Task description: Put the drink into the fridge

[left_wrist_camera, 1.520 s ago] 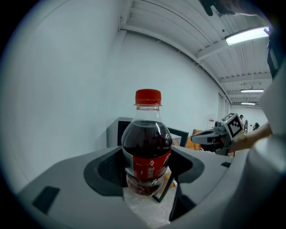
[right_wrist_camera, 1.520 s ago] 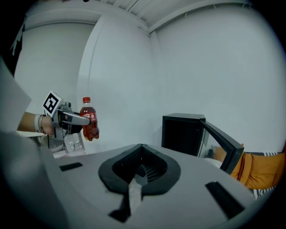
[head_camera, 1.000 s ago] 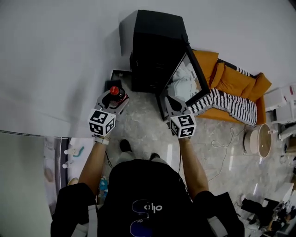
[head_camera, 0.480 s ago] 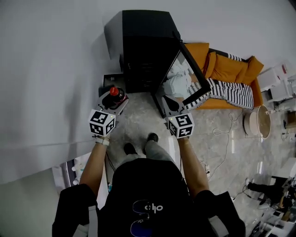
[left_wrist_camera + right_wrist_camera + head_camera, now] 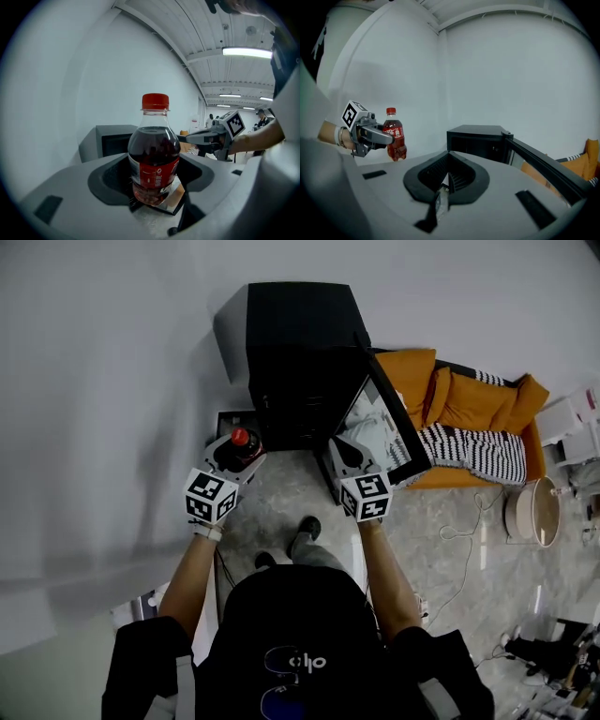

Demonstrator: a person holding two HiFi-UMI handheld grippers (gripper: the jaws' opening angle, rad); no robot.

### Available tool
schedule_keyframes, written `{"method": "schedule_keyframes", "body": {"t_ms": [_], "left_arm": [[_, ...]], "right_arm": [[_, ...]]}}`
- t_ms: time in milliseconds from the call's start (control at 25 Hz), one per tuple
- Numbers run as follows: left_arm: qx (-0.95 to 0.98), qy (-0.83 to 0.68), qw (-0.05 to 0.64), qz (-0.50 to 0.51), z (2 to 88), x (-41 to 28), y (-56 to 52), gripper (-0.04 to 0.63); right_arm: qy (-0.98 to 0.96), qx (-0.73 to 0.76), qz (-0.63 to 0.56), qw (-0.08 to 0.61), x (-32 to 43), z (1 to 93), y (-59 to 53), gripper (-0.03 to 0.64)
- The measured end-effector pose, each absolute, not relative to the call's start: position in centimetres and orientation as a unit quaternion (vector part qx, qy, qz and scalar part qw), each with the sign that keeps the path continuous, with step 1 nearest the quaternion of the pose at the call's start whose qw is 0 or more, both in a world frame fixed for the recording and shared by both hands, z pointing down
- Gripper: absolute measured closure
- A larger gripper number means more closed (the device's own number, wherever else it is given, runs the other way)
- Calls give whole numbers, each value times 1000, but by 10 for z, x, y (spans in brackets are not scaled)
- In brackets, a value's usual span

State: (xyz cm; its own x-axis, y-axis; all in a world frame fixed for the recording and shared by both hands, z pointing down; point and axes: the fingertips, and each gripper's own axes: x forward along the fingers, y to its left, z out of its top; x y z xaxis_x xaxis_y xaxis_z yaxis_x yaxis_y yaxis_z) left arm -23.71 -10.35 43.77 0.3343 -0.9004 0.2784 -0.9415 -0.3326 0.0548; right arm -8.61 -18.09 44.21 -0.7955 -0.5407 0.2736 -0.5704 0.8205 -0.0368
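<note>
Bottle (image 5: 240,441), red cap, dark drink, sits upright in left gripper (image 5: 234,454). The jaws are clamped on its lower body, around the red label.

Head view: the bottle is left of centre, just beside the lower left corner of the fridge (image 5: 300,343) and outside it. The fridge is black, at top centre of frame. Its door (image 5: 386,418) is swung open toward the right.

Right gripper (image 5: 348,454) is at frame centre, near the door's lower end. Can't tell if it touches the door. Its jaws are closed together with nothing between them.

Right gripper view: the bottle is at left of frame, held in the air against the white wall. The fridge is at centre, and the door edge runs to the lower right.

Orange sofa (image 5: 473,404) with a striped cover is at right, behind the door. The person's feet are on the pale floor (image 5: 441,521), below the grippers.
</note>
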Motion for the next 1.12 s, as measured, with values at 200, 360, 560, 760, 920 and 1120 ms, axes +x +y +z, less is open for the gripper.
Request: {"method": "schedule_keyframes", "body": {"t_ms": [200, 360, 560, 760, 920, 1120], "left_arm": [[813, -564, 98, 107, 429, -226, -158, 293], [813, -562, 100, 116, 430, -213, -191, 293], [811, -562, 110, 119, 439, -197, -220, 293], [809, -561, 122, 122, 444, -187, -241, 293], [815, -550, 126, 128, 447, -180, -248, 293], [824, -537, 127, 129, 449, -182, -253, 293]], "right_arm": [[-948, 288, 63, 120, -85, 436, -228, 614], [-949, 287, 65, 113, -77, 432, -260, 615], [-950, 286, 73, 104, -65, 434, -289, 615], [-950, 286, 82, 95, -58, 434, -308, 615], [-950, 288, 89, 86, -55, 436, -313, 614], [-948, 291, 92, 93, -61, 441, -312, 614]]}}
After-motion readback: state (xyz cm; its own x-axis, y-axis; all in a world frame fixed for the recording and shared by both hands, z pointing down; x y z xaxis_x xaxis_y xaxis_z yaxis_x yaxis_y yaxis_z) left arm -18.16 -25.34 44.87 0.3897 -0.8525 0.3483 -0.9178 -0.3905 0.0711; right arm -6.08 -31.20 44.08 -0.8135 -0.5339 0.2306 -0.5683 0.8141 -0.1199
